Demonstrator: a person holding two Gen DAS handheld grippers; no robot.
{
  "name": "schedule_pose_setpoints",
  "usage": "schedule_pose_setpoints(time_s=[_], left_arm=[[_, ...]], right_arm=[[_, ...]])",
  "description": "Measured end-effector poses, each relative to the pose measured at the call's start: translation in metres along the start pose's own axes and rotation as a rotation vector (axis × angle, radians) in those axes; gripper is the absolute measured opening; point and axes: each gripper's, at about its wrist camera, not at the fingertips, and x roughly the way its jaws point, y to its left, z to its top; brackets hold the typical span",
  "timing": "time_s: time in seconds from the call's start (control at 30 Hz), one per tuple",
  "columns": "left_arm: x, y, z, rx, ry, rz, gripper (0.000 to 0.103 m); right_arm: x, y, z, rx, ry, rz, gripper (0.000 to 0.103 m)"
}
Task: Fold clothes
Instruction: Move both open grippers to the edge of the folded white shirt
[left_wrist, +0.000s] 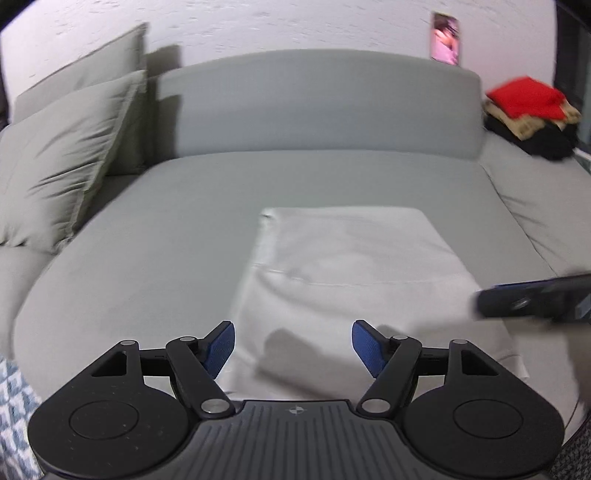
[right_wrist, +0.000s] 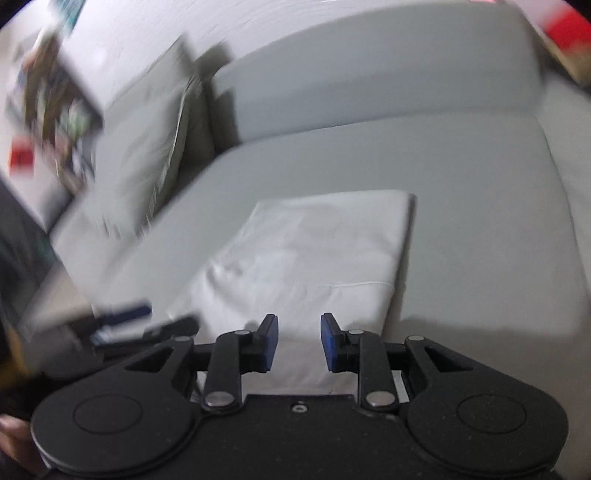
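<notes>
A white garment (left_wrist: 354, 280) lies folded into a rectangle on the grey sofa seat (left_wrist: 166, 229). My left gripper (left_wrist: 293, 347) hovers over its near edge, open, nothing between its blue pads. The right gripper (left_wrist: 535, 299) shows as a dark blur at the garment's right side in the left wrist view. In the right wrist view the same white garment (right_wrist: 317, 251) lies ahead of my right gripper (right_wrist: 299, 341), whose jaws stand a little apart over the cloth with nothing between them. The left gripper (right_wrist: 144, 321) is a blur at the left there.
A grey pillow (left_wrist: 62, 162) leans at the sofa's left end. A pile of folded clothes (left_wrist: 532, 114), red on top, sits at the far right by the backrest (left_wrist: 325, 107). A patterned fabric (left_wrist: 14, 413) shows at the lower left.
</notes>
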Motion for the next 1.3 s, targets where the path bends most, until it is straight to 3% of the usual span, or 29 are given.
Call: schedule_pose_setpoints(time_s=[0.07, 0.13, 0.23, 0.3, 0.37, 0.5, 0.67, 0.83, 1.03, 1.13, 1.23, 1.3], left_arm=[[0.02, -0.011, -0.01, 0.043, 0.079, 0.011, 0.069], [0.018, -0.011, -0.015, 0.037, 0.091, 0.014, 0.069], [0.01, -0.004, -0.021, 0.045, 0.166, -0.029, 0.069], [0.004, -0.002, -0.032, 0.084, 0.185, -0.038, 0.064], [-0.002, -0.001, -0.042, 0.126, 0.196, -0.042, 0.065], [-0.025, 0.014, -0.035, 0.028, 0.081, -0.091, 0.077], [-0.035, 0.042, -0.011, -0.097, -0.055, -0.045, 0.088], [-0.019, 0.086, 0.01, -0.244, -0.051, 0.003, 0.089], [0.022, 0.137, 0.022, -0.482, 0.044, -0.083, 0.089], [0.054, 0.149, 0.024, -0.528, 0.139, -0.193, 0.087], [0.085, 0.155, 0.024, -0.582, 0.221, -0.319, 0.084], [0.096, 0.158, 0.026, -0.591, 0.23, -0.351, 0.084]], right_arm=[[0.016, 0.012, -0.008, -0.096, 0.025, -0.062, 0.025], [0.026, 0.012, -0.024, -0.112, 0.091, -0.1, 0.025], [0.003, 0.012, -0.04, -0.17, 0.057, -0.091, 0.025], [-0.012, 0.009, -0.047, -0.174, 0.077, -0.086, 0.025], [-0.021, 0.005, -0.05, -0.119, 0.14, -0.094, 0.025], [-0.045, -0.006, -0.052, -0.018, 0.069, -0.03, 0.027], [-0.058, -0.029, -0.042, 0.136, -0.019, 0.035, 0.048], [-0.048, -0.046, -0.031, 0.314, -0.045, 0.085, 0.069], [-0.022, -0.062, -0.018, 0.455, -0.043, 0.14, 0.07], [-0.01, -0.073, -0.014, 0.521, -0.02, 0.16, 0.068], [0.002, -0.085, -0.013, 0.584, 0.005, 0.191, 0.059], [0.01, -0.093, -0.013, 0.629, 0.025, 0.211, 0.057]])
